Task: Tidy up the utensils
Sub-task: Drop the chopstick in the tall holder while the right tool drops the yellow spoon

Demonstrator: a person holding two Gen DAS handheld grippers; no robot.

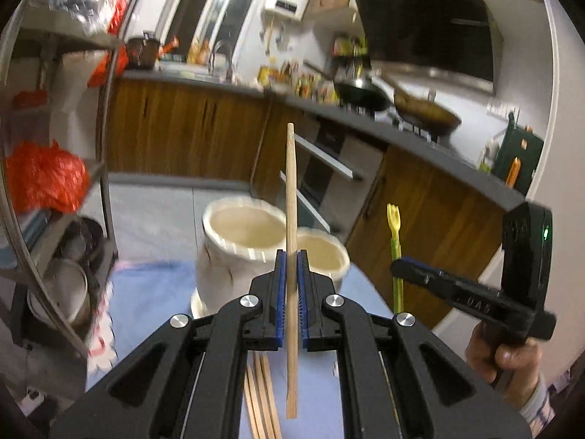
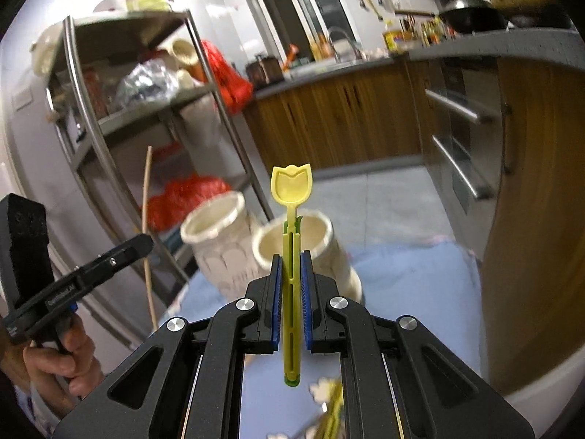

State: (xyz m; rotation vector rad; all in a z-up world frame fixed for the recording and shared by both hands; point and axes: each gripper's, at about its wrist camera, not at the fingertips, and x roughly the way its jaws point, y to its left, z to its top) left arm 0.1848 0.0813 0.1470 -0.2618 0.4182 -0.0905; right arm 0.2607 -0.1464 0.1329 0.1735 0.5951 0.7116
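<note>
I have the left tongs clamped on a wooden chopstick and the right tongs on a yellow spoon, both lifted above the desk, each next needing its own white holder, while only the left view shows spare chopsticks below.

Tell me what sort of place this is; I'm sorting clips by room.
A home kitchen, almost certainly. Woks sit on a stove under a black range hood, wooden cabinets carry a grey counter with a sink tap, and a metal rack holds bags and crockery.
</note>
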